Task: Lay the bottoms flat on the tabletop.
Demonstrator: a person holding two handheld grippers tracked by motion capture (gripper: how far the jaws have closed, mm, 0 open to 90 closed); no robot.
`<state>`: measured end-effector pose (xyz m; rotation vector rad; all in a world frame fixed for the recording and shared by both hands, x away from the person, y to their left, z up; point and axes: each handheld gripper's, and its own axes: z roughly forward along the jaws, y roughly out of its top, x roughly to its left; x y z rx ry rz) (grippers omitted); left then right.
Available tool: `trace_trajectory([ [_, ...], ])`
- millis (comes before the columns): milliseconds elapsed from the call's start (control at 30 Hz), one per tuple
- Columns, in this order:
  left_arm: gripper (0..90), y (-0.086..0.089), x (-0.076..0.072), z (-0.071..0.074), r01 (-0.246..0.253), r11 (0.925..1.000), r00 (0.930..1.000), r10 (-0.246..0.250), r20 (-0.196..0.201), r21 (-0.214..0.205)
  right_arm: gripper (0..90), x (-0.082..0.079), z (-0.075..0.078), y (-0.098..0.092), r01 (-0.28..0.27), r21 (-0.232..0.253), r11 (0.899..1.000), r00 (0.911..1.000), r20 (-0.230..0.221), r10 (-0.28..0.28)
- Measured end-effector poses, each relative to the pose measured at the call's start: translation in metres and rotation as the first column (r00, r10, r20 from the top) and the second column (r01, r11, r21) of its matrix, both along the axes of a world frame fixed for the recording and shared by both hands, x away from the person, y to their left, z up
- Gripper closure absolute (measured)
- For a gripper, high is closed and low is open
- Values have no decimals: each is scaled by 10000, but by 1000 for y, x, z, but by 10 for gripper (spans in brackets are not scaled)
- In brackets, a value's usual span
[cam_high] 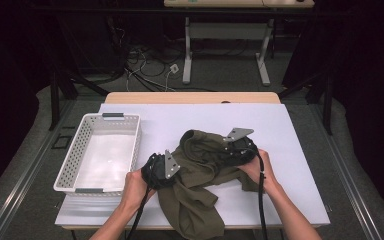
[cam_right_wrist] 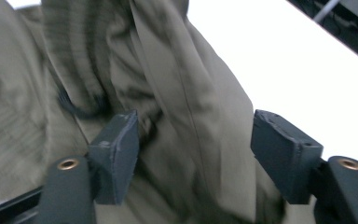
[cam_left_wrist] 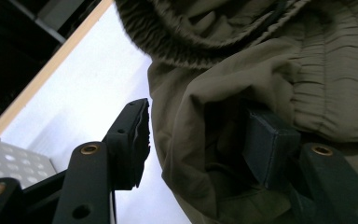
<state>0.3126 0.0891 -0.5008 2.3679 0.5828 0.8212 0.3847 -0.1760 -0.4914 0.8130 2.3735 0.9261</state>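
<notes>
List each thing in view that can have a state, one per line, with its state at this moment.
Olive garment: crumpled in a heap on the white table top, not folded.
White basket: upright, nothing inside.
Left gripper: open, cloth between the jaws, not pinched.
Right gripper: open, a fold of cloth hanging between the jaws.

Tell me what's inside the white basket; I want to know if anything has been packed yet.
The white basket shows a bare white floor with nothing on it. The olive garment lies crumpled beside it on the white table. The basket's near wall hides a little of the floor.
</notes>
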Motion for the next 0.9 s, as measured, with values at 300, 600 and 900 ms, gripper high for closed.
trace_trajectory([
  [300, 621, -10, -2, -4, 1406, 9880, 9894, -1426, 290, 635, 866, 19, -19, 12, 341, -63, 9994, 9992, -224, -342],
  [600, 881, -8, 17, -14, 736, 9956, 9968, -752, -267, -576, 875, 30, -24, -15, 1619, 31, 9868, 9838, -788, -1611],
  [900, 882, 3, 36, -15, -1308, 9782, 9887, 1168, -937, -1612, 875, 30, -22, -49, 2537, 145, 9672, 9607, -1201, -2502],
])
